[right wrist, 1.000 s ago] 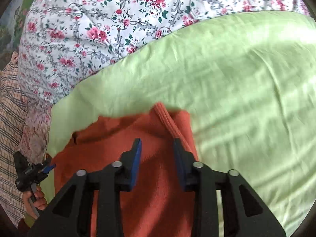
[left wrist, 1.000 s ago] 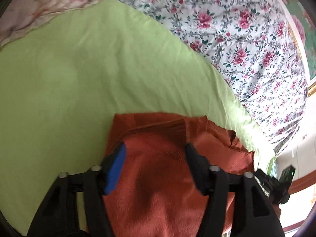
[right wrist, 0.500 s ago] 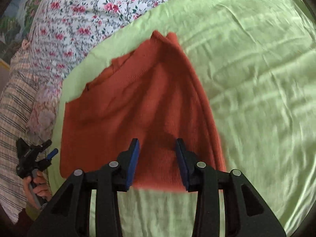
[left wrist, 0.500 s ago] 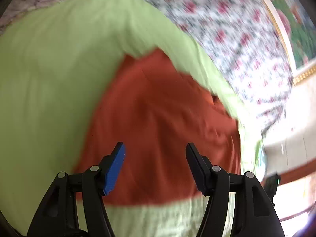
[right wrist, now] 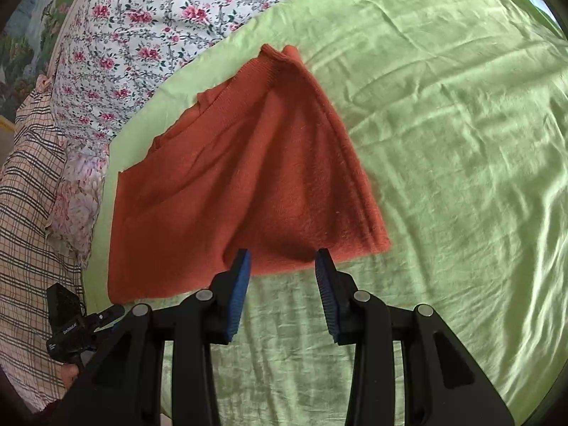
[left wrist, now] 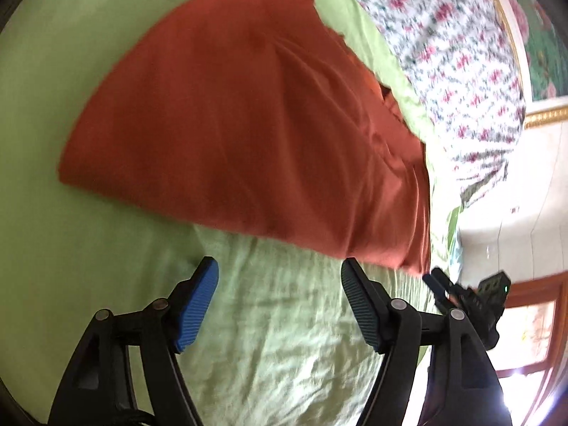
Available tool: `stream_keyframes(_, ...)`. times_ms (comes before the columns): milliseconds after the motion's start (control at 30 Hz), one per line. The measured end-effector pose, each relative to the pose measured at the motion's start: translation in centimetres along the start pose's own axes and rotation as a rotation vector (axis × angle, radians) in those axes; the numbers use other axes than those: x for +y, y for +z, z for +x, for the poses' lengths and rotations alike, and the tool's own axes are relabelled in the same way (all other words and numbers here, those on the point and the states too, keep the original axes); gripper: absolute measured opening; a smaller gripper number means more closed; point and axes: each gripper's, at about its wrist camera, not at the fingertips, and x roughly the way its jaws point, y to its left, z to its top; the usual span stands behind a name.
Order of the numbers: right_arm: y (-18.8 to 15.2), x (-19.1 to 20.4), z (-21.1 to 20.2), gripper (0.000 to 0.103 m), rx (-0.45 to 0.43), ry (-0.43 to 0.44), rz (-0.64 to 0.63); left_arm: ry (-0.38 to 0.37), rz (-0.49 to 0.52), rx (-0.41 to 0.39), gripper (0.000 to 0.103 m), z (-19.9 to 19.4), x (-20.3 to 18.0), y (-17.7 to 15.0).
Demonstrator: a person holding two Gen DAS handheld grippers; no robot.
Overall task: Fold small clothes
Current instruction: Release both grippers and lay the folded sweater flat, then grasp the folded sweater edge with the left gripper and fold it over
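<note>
A rust-orange knit garment point(left wrist: 248, 113) lies folded on the green sheet point(left wrist: 284, 337). In the left wrist view my left gripper point(left wrist: 279, 266) hangs over bare sheet just short of the garment's near edge; its jaws are opening with nothing between them. In the right wrist view the same garment point(right wrist: 248, 177) spreads out in front, its ribbed hem at the far tip. My right gripper point(right wrist: 283, 255) stands open at the near edge, its fingertips over the hem with no fabric pinched. Each view shows the other gripper at its side: the right one point(left wrist: 461, 294) and the left one point(right wrist: 81, 323).
A floral quilt point(right wrist: 149, 17) lies beyond the green sheet point(right wrist: 443, 142). Plaid cloth point(right wrist: 25, 195) covers the left side in the right wrist view. A pale wall and wooden trim point(left wrist: 532, 284) show past the bed's right edge.
Both grippers have pulled back from over the garment toward its near edge, so the whole folded garment now shows ahead. The left jaws stand wider than before.
</note>
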Motion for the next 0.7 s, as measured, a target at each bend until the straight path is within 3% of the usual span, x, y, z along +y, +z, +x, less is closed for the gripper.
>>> stream_keyframes(300, -0.3, 3.0, 0.9, 0.039, 0.020, 0.040, -0.062, -0.028, -0.201, -0.140, 0.077, -0.6, 3.5, 3.8)
stream_keyframes(533, 0.6, 3.8, 1.4, 0.039, 0.026, 0.053, -0.082, 0.065, -0.122, -0.184, 0.071, 0.1, 1.2, 6.0)
stream_keyframes(633, 1.3, 3.9, 1.7, 0.039, 0.019, 0.057, -0.083, 0.106, -0.053, -0.198, 0.036, 0.1, -0.1, 6.6)
stream_keyframes(667, 1.6, 3.9, 1.8, 0.039, 0.017, 0.057, -0.084, 0.126, -0.021, -0.203, 0.019, -0.1, -0.7, 6.8)
stream_keyframes(700, 1.9, 3.9, 1.8, 0.039, 0.014, 0.059, -0.086, 0.148, 0.019, -0.209, 0.018, -0.3, -1.3, 7.0)
